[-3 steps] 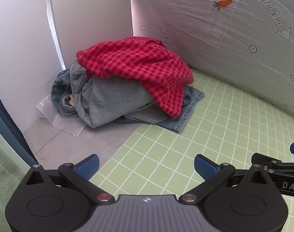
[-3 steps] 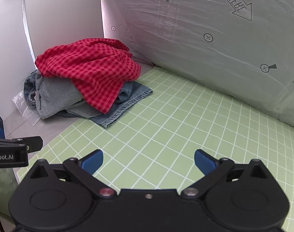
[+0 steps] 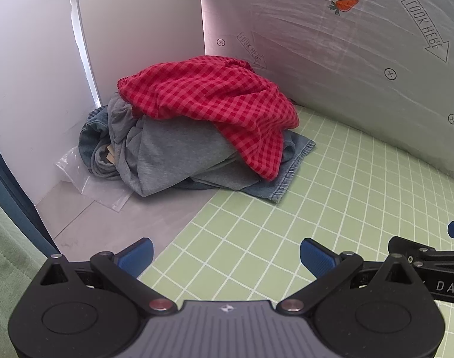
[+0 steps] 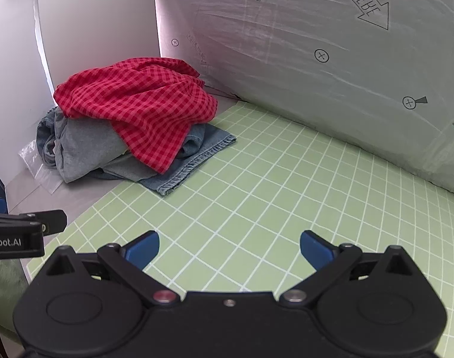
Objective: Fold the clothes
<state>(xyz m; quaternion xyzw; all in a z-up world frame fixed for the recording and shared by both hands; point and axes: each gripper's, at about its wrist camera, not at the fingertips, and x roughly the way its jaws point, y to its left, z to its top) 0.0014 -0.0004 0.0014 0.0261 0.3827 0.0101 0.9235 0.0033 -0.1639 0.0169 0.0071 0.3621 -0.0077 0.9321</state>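
Observation:
A pile of clothes sits in the far left corner: a red checked garment (image 3: 215, 104) (image 4: 137, 104) lies on top of a grey garment (image 3: 173, 158) (image 4: 83, 146) and blue denim (image 3: 289, 170) (image 4: 191, 161). My left gripper (image 3: 227, 253) is open and empty, hovering over the near edge of the green grid mat (image 3: 331, 208), well short of the pile. My right gripper (image 4: 229, 247) is open and empty over the mat (image 4: 286, 194), to the right of the left one and farther from the pile.
White panels (image 3: 137, 29) stand behind the pile. A white printed plastic sheet (image 3: 361, 59) (image 4: 316, 59) slopes along the mat's far side. A clear plastic bag (image 3: 86, 179) lies under the pile's left edge on the grey surface (image 3: 107, 226).

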